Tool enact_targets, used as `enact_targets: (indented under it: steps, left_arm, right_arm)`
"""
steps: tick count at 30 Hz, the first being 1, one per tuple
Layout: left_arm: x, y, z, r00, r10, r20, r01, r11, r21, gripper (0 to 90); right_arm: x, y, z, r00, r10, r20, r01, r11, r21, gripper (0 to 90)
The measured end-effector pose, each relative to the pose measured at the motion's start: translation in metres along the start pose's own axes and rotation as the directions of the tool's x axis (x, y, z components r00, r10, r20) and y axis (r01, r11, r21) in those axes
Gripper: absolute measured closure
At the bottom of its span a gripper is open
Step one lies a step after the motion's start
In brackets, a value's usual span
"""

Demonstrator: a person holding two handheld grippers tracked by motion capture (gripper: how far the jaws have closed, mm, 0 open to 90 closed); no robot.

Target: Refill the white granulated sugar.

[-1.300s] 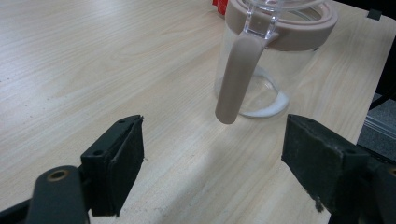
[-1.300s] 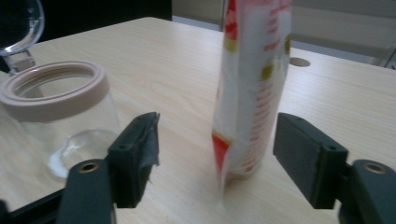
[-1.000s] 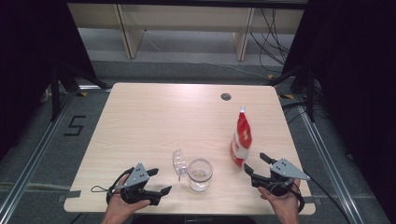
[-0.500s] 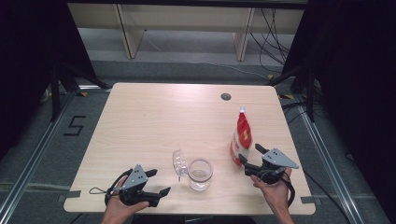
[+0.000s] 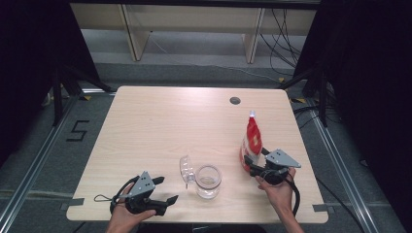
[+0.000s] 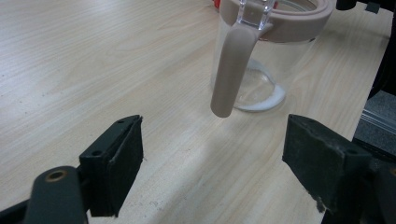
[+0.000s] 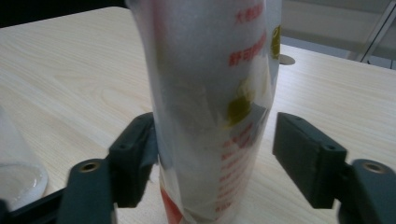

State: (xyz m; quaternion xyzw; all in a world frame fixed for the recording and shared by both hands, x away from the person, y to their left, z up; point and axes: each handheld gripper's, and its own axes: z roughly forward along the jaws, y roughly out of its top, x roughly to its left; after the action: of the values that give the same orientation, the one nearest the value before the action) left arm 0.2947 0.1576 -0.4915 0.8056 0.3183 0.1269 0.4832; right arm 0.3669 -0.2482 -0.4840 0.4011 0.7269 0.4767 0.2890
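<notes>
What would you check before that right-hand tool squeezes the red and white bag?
1. Bag between the right tool's jaws: ok.
2. Both pads pressing on it: not ok; the jaws have just been closing, one touches, a gap remains beside the other.
3. Bag upright on the table: ok.
4. Bag top sealed: cannot tell.
5. Glass jar clear of the bag: ok.
6. Left tool open, holding nothing: ok.

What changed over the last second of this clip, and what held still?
The right gripper moved in toward the standing red-and-white bag, now between its jaws, which have just been closing; the left pad seems to touch, the right is apart. The left gripper, glass jar and its lid stayed put.
</notes>
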Motion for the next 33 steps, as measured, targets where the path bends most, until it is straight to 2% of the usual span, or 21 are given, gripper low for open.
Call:
enact_targets:
  steps: [2, 4, 7, 8, 9, 10, 13, 16, 17, 19, 20, 21, 22, 23, 24, 26, 27, 28, 29, 30, 33]
  left_arm:
    - [-0.001, 0.0, 0.0, 1.0, 0.006, -0.003, -0.006, 1.0, 0.005, 19.9]
    - [-0.001, 0.0, 0.0, 1.0, 0.009, -0.002, -0.009, 0.9999, 0.007, 19.9]
    - [-0.001, 0.0, 0.0, 1.0, 0.009, -0.003, -0.009, 0.9999, 0.008, 20.1]
    - [-0.001, 0.0, 0.0, 1.0, 0.009, 0.003, -0.009, 0.9999, 0.005, 20.4]
    - [-0.001, 0.0, 0.0, 1.0, 0.009, 0.003, -0.009, 0.9999, 0.005, 20.5]
    - [-0.001, 0.0, 0.0, 1.0, 0.006, -0.004, -0.006, 1.0, 0.006, 20.5]
    - [-0.001, 0.0, 0.0, 1.0, 0.002, 0.0, -0.002, 1.0, 0.002, 20.8]
    - [-0.001, 0.0, 0.0, 1.0, 0.006, 0.0, -0.006, 1.0, 0.007, 21.0]
    - [-0.001, 0.0, 0.0, 1.0, 0.006, 0.0, -0.006, 1.0, 0.007, 21.0]
    - [-0.001, 0.0, 0.0, 1.0, 0.004, -0.001, -0.004, 1.0, 0.008, 21.1]
    - [-0.001, -0.001, 0.002, 1.0, 0.002, 0.005, -0.002, 1.0, -0.002, 21.2]
    - [-0.001, -0.001, 0.002, 1.0, 0.002, 0.005, -0.002, 1.0, -0.002, 21.2]
    - [0.0, -0.001, 0.001, 0.9999, 0.014, -0.002, -0.014, 0.9999, 0.01, 21.2]
    - [0.0, -0.001, 0.001, 0.9999, 0.012, -0.002, -0.012, 0.9999, 0.009, 21.2]
    - [0.0, -0.001, 0.001, 0.9999, 0.012, -0.002, -0.012, 0.9999, 0.009, 21.2]
    - [0.0, -0.001, 0.001, 0.9999, 0.012, 0.0, -0.012, 0.9999, 0.011, 21.2]
    - [0.0, -0.001, 0.001, 0.9999, 0.012, 0.0, -0.012, 0.9999, 0.011, 21.3]
    - [0.0, -0.001, 0.001, 1.0, 0.009, 0.002, -0.009, 1.0, 0.004, 21.3]
    - [0.0, -0.001, 0.001, 1.0, 0.003, 0.002, -0.003, 1.0, 0.004, 21.3]
    - [0.0, -0.001, 0.001, 1.0, 0.004, -0.001, -0.004, 0.9999, 0.01, 21.3]
    - [0.001, -0.001, 0.001, 0.9999, 0.012, -0.005, -0.012, 0.9998, 0.016, 21.2]
  right_arm:
    - [-0.001, 0.0, 0.001, 0.9997, 0.017, -0.016, -0.017, 1.0, 0.007, 36.2]
    - [-0.001, 0.0, 0.002, 0.9999, -0.002, -0.017, 0.002, 1.0, 0.005, 36.6]
    - [-0.003, 0.0, 0.002, 0.9994, 0.001, -0.034, -0.001, 1.0, 0.003, 37.1]
    - [-0.003, 0.0, 0.0, 0.9981, 0.034, -0.051, -0.034, 0.999, 0.016, 37.6]
    - [-0.003, 0.0, 0.0, 0.9981, 0.034, -0.051, -0.034, 0.999, 0.016, 37.6]
    - [-0.008, 0.0, 0.002, 0.9972, -0.006, -0.074, 0.007, 1.0, 0.006, 38.1]
    - [-0.011, 0.001, 0.001, 0.9957, -0.007, -0.092, 0.009, 1.0, 0.019, 39.0]
    - [-0.02, 0.001, 0.002, 0.9889, -0.041, -0.143, 0.043, 0.999, 0.012, 40.2]
    - [-0.02, 0.001, 0.002, 0.9889, -0.041, -0.143, 0.043, 0.999, 0.012, 40.2]
    - [-0.025, 0.0, 0.002, 0.9844, -0.026, -0.174, 0.028, 1.0, 0.011, 41.3]
    - [-0.032, 0.0, 0.005, 0.9759, -0.07, -0.207, 0.066, 0.997, -0.025, 41.4]
    - [-0.032, 0.0, 0.005, 0.9759, -0.07, -0.207, 0.066, 0.997, -0.025, 41.4]
    - [-0.033, 0.0, 0.004, 0.9698, -0.052, -0.238, 0.055, 0.998, 0.007, 41.4]
    - [-0.036, 0.001, 0.005, 0.9682, -0.083, -0.236, 0.082, 0.997, -0.015, 41.4]
    - [-0.036, 0.001, 0.005, 0.9682, -0.083, -0.236, 0.082, 0.997, -0.015, 41.4]
    - [-0.04, 0.001, 0.008, 0.9571, -0.117, -0.265, 0.111, 0.993, -0.038, 41.8]
    - [-0.04, 0.001, 0.008, 0.9571, -0.117, -0.265, 0.111, 0.993, -0.038, 41.8]
    - [-0.044, 0.003, 0.008, 0.9506, -0.134, -0.28, 0.131, 0.991, -0.029, 42.0]
    - [-0.044, 0.003, 0.008, 0.9506, -0.134, -0.28, 0.131, 0.991, -0.029, 42.0]
    - [-0.045, 0.003, 0.009, 0.9447, -0.136, -0.298, 0.131, 0.991, -0.036, 42.1]
    - [-0.045, 0.003, 0.008, 0.9457, -0.128, -0.299, 0.125, 0.992, -0.029, 42.2]
